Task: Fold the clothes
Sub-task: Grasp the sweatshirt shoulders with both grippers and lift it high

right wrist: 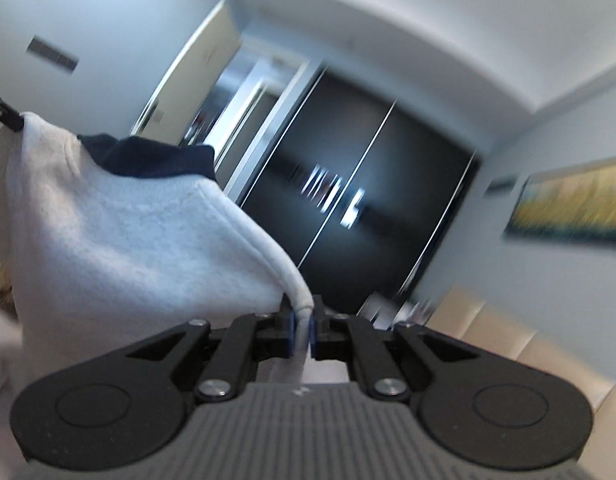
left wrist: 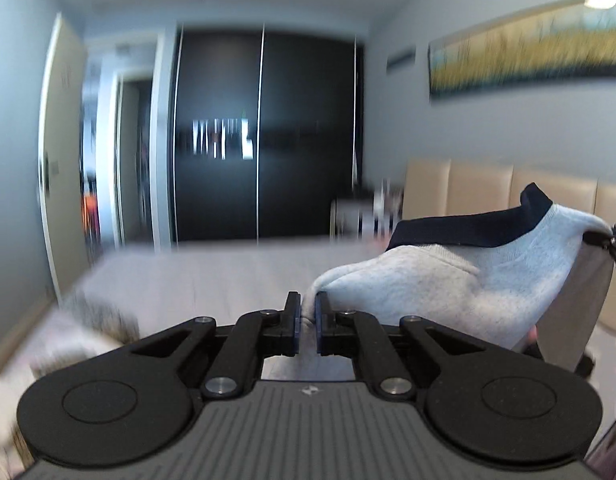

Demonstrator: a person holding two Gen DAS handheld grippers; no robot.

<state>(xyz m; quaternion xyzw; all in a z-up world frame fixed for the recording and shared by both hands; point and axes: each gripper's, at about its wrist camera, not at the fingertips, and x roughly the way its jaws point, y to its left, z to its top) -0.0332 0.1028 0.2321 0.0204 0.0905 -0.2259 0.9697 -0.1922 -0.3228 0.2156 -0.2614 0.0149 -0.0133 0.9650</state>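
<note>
Aloft, the grey sweater point(left wrist: 448, 280) with its navy collar point(left wrist: 468, 232) hung stretched between both claws above the bed point(left wrist: 228, 280). Left claw point(left wrist: 307, 320) was pinched tight on one corner; right claw point(right wrist: 302, 330) was clamped on the opposite edge.

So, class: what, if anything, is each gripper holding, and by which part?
Both hold the grey sweatshirt: left gripper and right gripper each pinch a fabric edge beside its navy collar.

Your left gripper point(left wrist: 307, 322) and right gripper point(right wrist: 302, 326) look alike: matte black linkage arms with silver screws, two round black discs, blue pads on the fingers point(left wrist: 296, 320), and a ribbed grey body carrying a small white mark, perhaps a logo.
</note>
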